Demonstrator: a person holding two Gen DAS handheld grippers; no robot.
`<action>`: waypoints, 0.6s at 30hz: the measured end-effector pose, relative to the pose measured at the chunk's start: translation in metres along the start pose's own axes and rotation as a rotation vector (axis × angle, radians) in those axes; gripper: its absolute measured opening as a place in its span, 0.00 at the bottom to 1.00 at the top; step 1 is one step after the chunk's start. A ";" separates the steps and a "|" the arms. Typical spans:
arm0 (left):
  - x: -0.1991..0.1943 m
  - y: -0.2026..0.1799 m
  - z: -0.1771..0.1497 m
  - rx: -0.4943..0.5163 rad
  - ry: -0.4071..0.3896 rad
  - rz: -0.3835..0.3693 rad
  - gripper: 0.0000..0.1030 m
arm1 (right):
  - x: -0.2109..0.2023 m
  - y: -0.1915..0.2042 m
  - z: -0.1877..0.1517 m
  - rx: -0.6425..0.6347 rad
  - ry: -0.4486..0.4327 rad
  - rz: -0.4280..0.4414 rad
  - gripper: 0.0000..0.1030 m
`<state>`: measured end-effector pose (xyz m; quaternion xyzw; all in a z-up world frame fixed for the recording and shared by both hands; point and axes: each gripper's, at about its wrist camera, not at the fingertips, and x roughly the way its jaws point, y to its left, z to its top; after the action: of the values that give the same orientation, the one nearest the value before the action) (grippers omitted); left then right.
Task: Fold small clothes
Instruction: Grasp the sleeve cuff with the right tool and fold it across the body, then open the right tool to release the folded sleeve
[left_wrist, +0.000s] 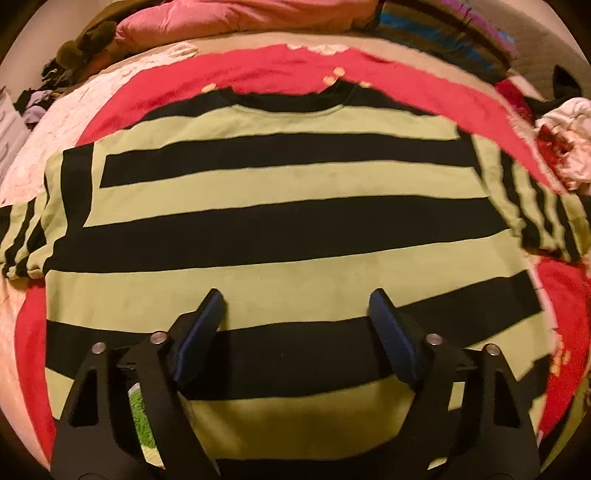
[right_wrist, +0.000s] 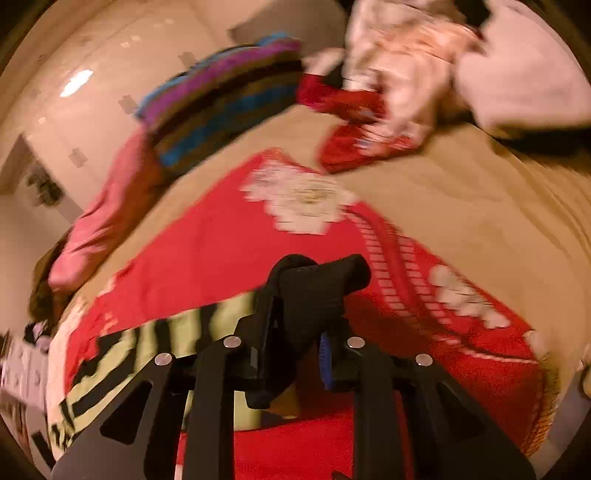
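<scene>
Left gripper (left_wrist: 295, 314) gapes over striped shirt (left_wrist: 280, 184), right gripper (right_wrist: 295, 295) pinches its black cuff (right_wrist: 317, 284); red blanket (right_wrist: 221, 236) beneath, clothes pile (right_wrist: 399, 74) beyond.

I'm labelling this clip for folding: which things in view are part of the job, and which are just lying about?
In the job:
striped shirt, spread flat
left gripper, open over its hem
right gripper, shut on the black cuff

Lying about:
red blanket
pink pillow
striped pillow
white clothes
</scene>
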<state>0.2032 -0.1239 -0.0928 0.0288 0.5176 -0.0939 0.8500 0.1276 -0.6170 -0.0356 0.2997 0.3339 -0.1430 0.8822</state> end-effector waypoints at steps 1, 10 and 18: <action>-0.005 0.002 0.000 -0.004 -0.010 -0.010 0.68 | -0.003 0.013 0.000 -0.021 -0.001 0.030 0.19; -0.043 0.042 -0.006 -0.068 -0.084 0.015 0.68 | 0.007 0.184 -0.046 -0.280 0.139 0.344 0.14; -0.048 0.079 -0.016 -0.146 -0.070 0.031 0.69 | 0.045 0.273 -0.115 -0.375 0.321 0.483 0.17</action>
<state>0.1822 -0.0381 -0.0614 -0.0286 0.4926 -0.0435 0.8687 0.2262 -0.3349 -0.0159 0.2216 0.4083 0.1826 0.8665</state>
